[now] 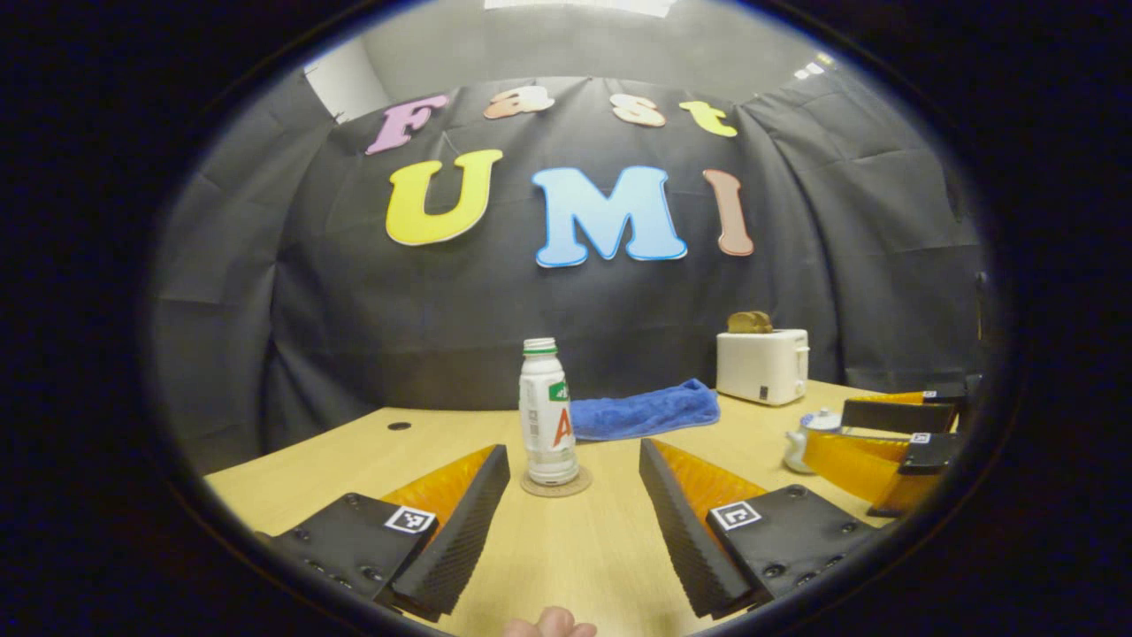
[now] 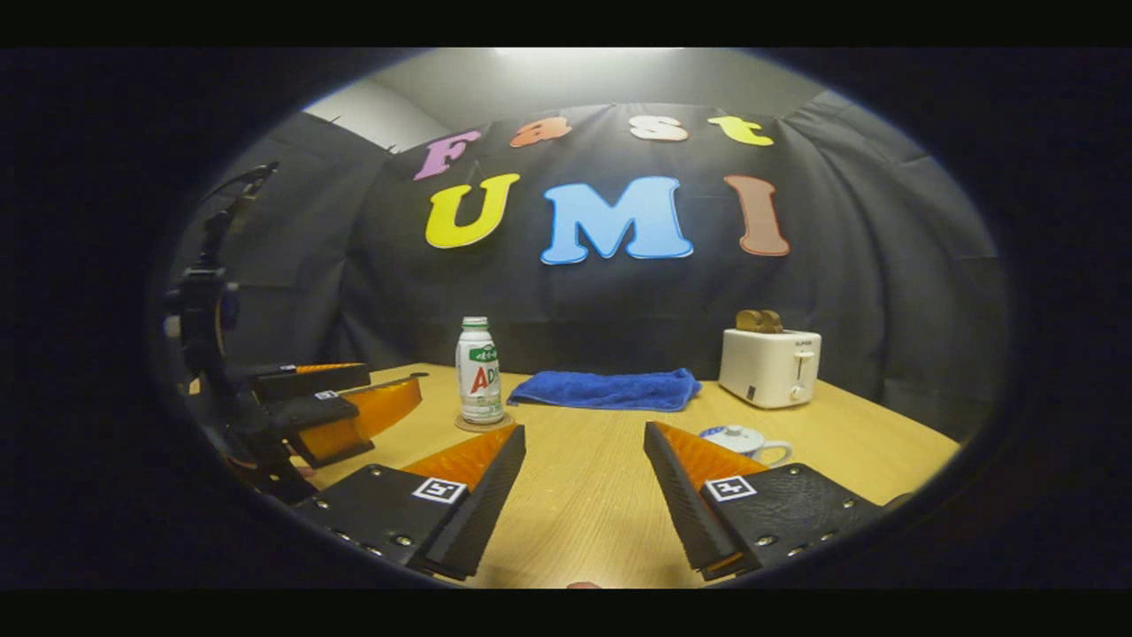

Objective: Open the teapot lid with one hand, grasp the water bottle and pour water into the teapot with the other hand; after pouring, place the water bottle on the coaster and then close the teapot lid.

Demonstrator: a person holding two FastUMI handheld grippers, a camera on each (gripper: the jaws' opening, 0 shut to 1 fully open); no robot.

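The water bottle (image 1: 548, 414) stands upright on a round coaster (image 1: 555, 485) on the wooden table (image 1: 575, 548), its long axis vertical and its capped neck pointing straight up, label facing the camera. In the left gripper view the left gripper (image 1: 575, 522) hovers low over the table with its jaws spread wide and nothing between them, the bottle straight ahead in line with the gap but clear of both fingers. The teapot (image 1: 809, 438) sits to the right with its lid on, partly hidden by the right gripper (image 1: 893, 447). In the right gripper view that gripper's jaws also stand wide apart and empty, the teapot just behind its right finger (image 2: 685, 495). A blue cloth (image 2: 606, 389) lies behind, and a white toaster (image 2: 768, 364) holding bread stands near the back wall.
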